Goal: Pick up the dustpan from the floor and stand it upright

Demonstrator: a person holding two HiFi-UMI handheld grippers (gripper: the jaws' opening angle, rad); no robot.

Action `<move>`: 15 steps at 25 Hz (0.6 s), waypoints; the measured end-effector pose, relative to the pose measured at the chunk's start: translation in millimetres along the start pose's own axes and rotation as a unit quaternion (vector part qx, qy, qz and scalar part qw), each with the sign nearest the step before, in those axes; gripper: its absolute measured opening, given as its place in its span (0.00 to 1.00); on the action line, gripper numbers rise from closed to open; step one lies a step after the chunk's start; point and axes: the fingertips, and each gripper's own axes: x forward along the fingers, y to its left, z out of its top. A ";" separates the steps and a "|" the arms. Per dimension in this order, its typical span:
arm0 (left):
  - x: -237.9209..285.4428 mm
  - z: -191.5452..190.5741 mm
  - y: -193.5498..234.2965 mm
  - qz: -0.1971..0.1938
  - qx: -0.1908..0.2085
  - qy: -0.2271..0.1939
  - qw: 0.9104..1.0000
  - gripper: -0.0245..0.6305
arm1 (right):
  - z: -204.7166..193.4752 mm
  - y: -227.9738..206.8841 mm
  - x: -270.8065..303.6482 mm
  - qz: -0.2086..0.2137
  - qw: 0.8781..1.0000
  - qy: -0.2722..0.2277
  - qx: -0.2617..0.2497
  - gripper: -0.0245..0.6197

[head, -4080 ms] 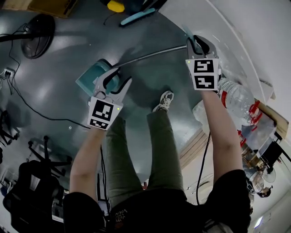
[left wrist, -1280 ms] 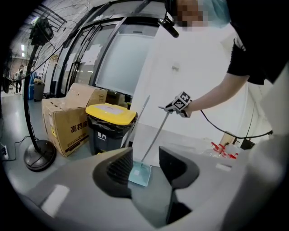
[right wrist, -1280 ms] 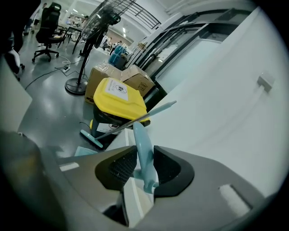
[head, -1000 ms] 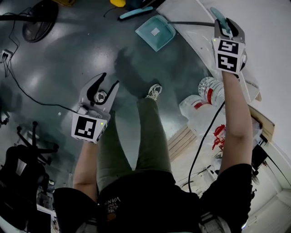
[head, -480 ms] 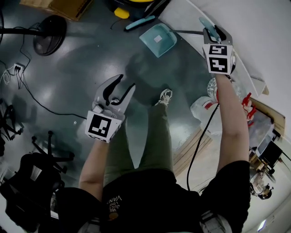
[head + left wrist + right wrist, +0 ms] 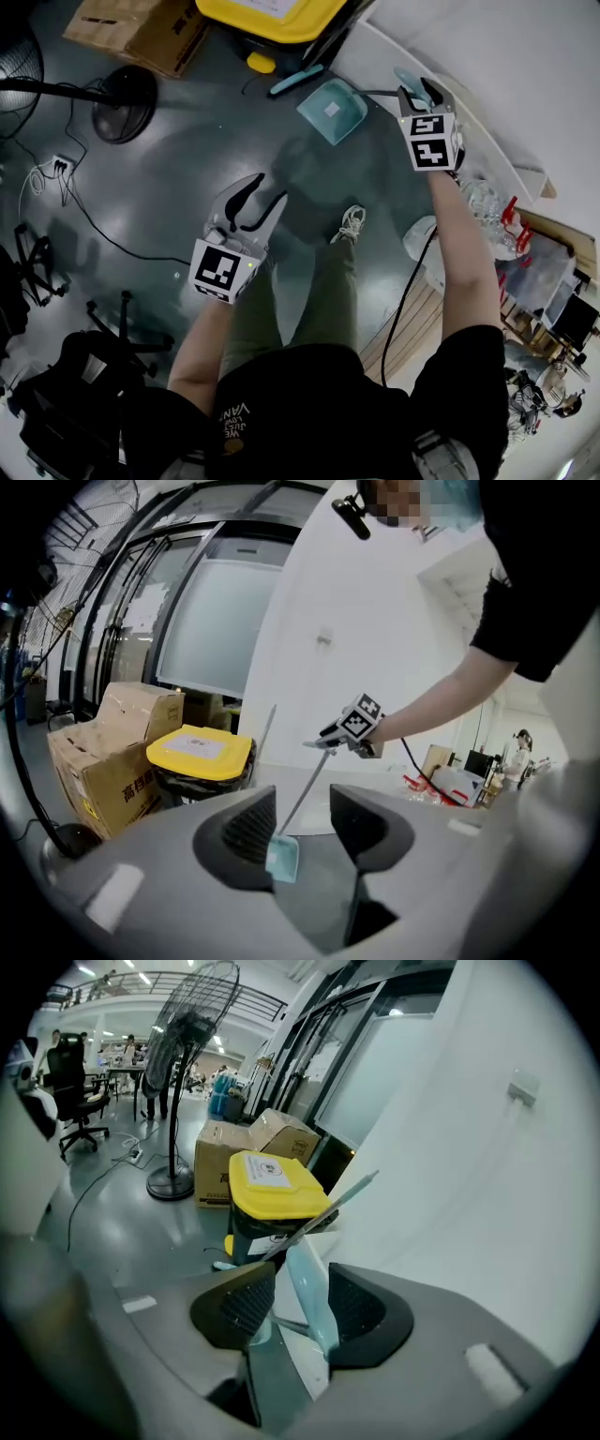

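Dustpan point(image 6: 331, 111) stands pan-down on floor point(image 6: 159, 197) by wall; likely light, stiff plastic, tippy on long thin handle. Best hold: teal grip point(image 6: 309, 1302) at top. Right claw point(image 6: 419, 91) jaws just been opening, grip loose between them. Left claw point(image 6: 269, 187) jaws apart, nothing held

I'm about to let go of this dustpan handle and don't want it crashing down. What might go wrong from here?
The jaws of the right gripper have just been opening with the handle of the dustpan between them. The handle slants rather than standing straight, so the dustpan may topple once free. The handle sits close to one pad; pulling back might drag it over, perhaps towards the yellow-lidded bin.
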 end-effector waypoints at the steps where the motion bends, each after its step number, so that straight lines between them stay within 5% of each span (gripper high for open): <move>1: -1.1 4.9 -0.6 0.000 0.005 -0.004 1.000 0.35 | 2.0 -0.9 -6.6 -0.002 1.000 -0.008 0.015 0.28; 6: -8.9 42.8 -9.2 -0.005 0.022 -0.020 1.000 0.35 | 22.6 -11.0 -72.9 -0.025 0.992 -0.069 0.100 0.27; 15: -14.9 127.2 -30.8 -0.023 0.073 -0.064 0.995 0.35 | 47.7 -19.8 -209.8 -0.056 0.956 -0.176 0.227 0.27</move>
